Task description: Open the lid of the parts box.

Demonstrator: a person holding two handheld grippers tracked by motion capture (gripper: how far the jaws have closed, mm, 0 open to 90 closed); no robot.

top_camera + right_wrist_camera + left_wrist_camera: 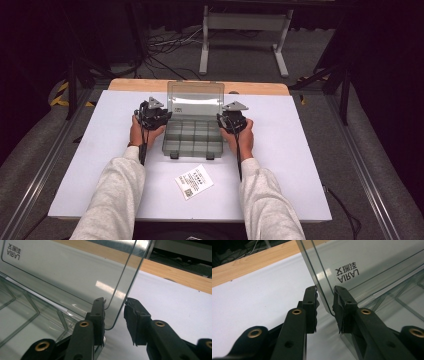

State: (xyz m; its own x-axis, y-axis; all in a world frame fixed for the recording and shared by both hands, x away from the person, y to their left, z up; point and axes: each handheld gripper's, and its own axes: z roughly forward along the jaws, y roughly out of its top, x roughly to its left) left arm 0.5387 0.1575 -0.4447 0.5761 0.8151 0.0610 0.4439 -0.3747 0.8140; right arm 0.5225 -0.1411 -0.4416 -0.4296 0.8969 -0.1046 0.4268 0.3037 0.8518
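The clear organizer box (193, 134) sits mid-table, its lid (195, 100) upright, with bare table (300, 165) around. The left gripper (325, 300) and right gripper (115, 307) straddle the lid's side edges, jaws slightly apart, not pressing.

Light grey sleeves; black hand-held gripper (151, 116) pair, grey triangular top plates, brass-ringed holes, black cables.

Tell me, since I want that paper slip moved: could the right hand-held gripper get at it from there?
Probably yes. The paper slip lies flat on bare table nearer the person; the right hand-held gripper, jaws apart at the lid, carries nothing.
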